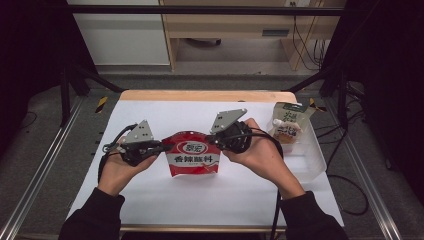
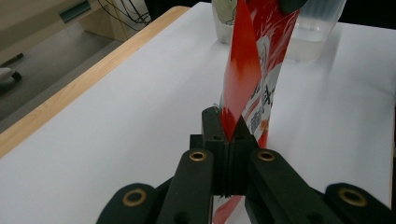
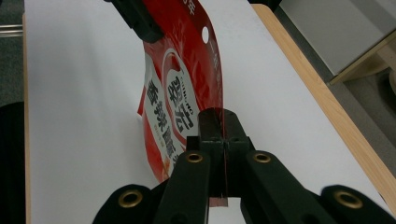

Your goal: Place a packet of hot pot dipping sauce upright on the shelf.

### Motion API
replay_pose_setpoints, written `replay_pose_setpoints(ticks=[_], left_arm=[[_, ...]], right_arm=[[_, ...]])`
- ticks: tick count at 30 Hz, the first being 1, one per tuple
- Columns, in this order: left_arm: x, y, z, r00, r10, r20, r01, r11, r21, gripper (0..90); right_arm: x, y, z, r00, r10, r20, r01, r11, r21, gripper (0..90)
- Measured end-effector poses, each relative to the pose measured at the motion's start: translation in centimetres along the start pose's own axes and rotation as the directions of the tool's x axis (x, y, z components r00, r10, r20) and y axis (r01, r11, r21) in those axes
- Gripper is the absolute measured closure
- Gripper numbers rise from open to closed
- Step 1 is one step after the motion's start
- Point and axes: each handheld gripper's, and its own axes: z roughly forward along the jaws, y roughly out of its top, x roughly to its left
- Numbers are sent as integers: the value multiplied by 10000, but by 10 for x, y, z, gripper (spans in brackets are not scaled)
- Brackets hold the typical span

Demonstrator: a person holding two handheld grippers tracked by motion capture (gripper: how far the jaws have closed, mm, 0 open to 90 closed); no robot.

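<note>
The glossy red foil snack pouch [image 1: 194,159] stands upright on the white table sheet [image 1: 165,200], just left of the clear plastic bin [image 1: 312,159], w/ left gripper [image 1: 162,146] & right gripper [image 1: 214,139] each clamped on a top corner; the person should pull apart evenly, keeping it level

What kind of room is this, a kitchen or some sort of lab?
Likely a lab or recording rig, not a kitchen: a white-covered table inside a dark metal frame, loose cables on the floor, and hand-held tongs gripping a red snack bag.
</note>
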Motion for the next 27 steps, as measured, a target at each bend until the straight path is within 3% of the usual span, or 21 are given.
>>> replay_pose_setpoints(ticks=[3, 9, 17, 27], left_arm=[[-4, 5, -1, 9996, 282, -56, -281, 9995, 121, 900], [-7, 11, -1, 9992, 401, -23, -401, 9991, 143, 900], [-9, 13, 3, 9984, 563, 85, -563, 9984, 90, 900], [-12, 14, 3, 9980, 616, 113, -617, 9981, 32, 900]], right_arm=[[-1, -2, -2, 10000, -7, -2, 7, 10000, 89, 898], [-2, -6, -4, 9999, -2, -108, 7, 9991, 414, 852], [-3, -3, -4, 9990, -442, -111, 452, 9929, 1097, 760], [-6, 0, 0, 9981, -621, 61, 602, 9847, 1635, 452]])
